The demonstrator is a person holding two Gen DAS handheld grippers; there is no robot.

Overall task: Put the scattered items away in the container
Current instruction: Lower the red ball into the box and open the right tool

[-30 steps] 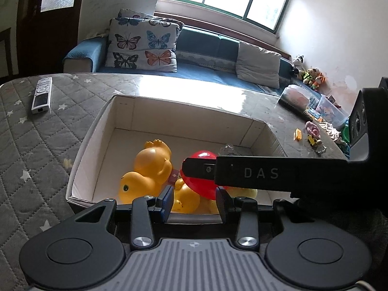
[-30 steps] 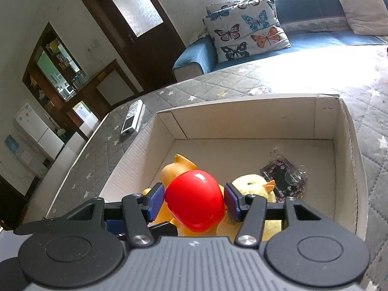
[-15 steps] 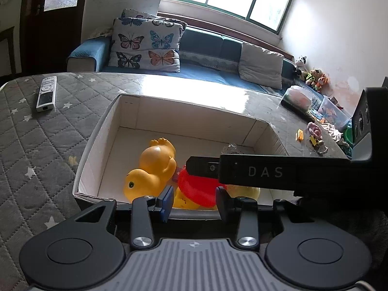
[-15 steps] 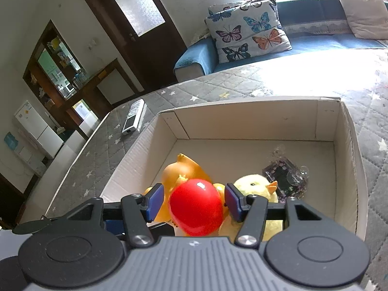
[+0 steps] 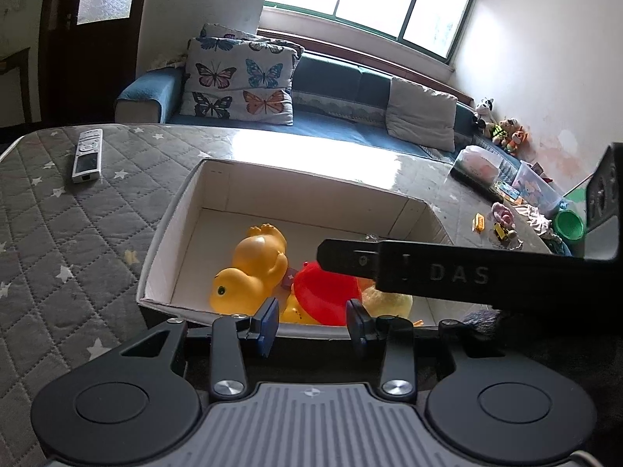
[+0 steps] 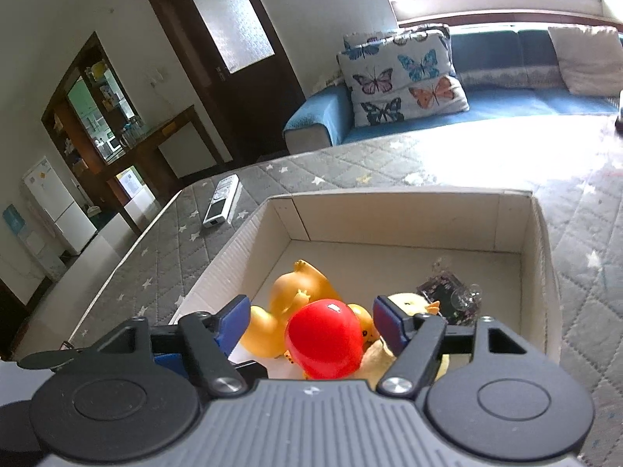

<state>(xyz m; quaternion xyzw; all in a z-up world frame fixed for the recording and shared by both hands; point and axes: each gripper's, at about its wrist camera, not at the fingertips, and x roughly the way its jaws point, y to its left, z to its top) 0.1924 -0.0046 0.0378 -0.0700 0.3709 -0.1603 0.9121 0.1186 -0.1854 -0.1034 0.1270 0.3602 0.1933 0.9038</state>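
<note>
An open cardboard box (image 5: 167, 225) (image 6: 389, 218) stands on the grey quilted table. Inside lie a large yellow rubber duck (image 5: 253, 268) (image 6: 296, 288), a red ball (image 5: 327, 292) (image 6: 327, 338) resting on the toys, a yellow plush chick (image 6: 409, 303) and a dark clear packet (image 6: 447, 299). My right gripper (image 6: 311, 323) hovers over the box's near end, open, its blue pads apart from the ball below. Its black body (image 5: 428, 272) crosses the left wrist view. My left gripper (image 5: 313, 321) is open and empty at the box's front rim.
A remote control (image 5: 87, 155) (image 6: 222, 202) lies on the table left of the box. At the far right sit a small yellow toy (image 5: 478, 222), a green cup (image 5: 569, 225) and clear plastic bins (image 5: 477, 163). A blue sofa with butterfly pillows (image 5: 241, 85) runs behind.
My right gripper has spread its pads and let go of the red ball, which has sunk onto the ducks. Both grippers have drawn back a little from the box.
</note>
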